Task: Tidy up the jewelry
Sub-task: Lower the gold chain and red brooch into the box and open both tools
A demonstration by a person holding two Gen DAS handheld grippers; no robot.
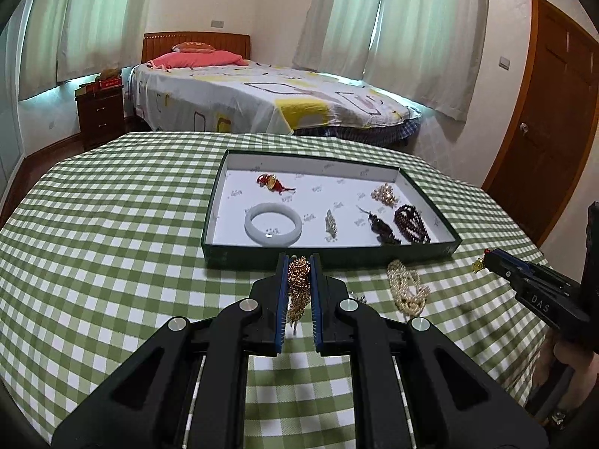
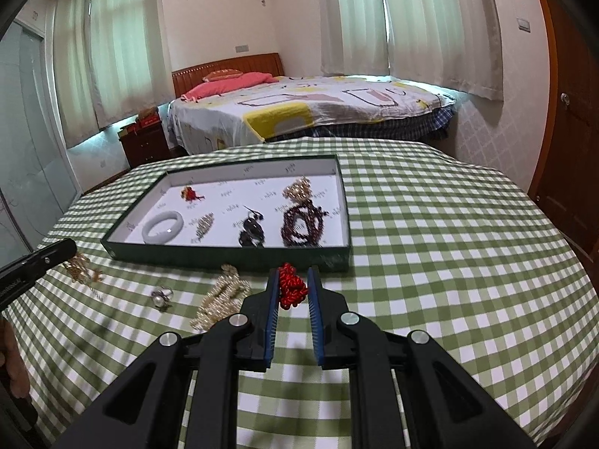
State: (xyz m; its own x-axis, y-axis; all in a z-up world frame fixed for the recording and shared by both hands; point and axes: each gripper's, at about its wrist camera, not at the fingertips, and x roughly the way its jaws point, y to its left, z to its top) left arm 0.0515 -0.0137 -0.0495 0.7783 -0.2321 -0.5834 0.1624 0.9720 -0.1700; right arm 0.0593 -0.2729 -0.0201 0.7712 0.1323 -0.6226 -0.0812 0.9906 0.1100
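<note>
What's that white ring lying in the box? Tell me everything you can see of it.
The white bangle is a thick, smooth, closed ring that looks like pale jade or glass, milky and glossy with a small glint on its near edge. It lies flat on the printed white floor of the shallow dark green tray, in the near left corner. It appears to touch nothing else; the small silvery piece lies apart to its right.

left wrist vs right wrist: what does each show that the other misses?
Left wrist only: the gold chain pinched close-up in the left tool, and the amber charm hanging at the right tool's tip. Right wrist only: a pearl ring on the tablecloth and the red knotted cord in the right tool. Both: the tray, white bangle, dark bead strand, loose pearl necklace.
</note>
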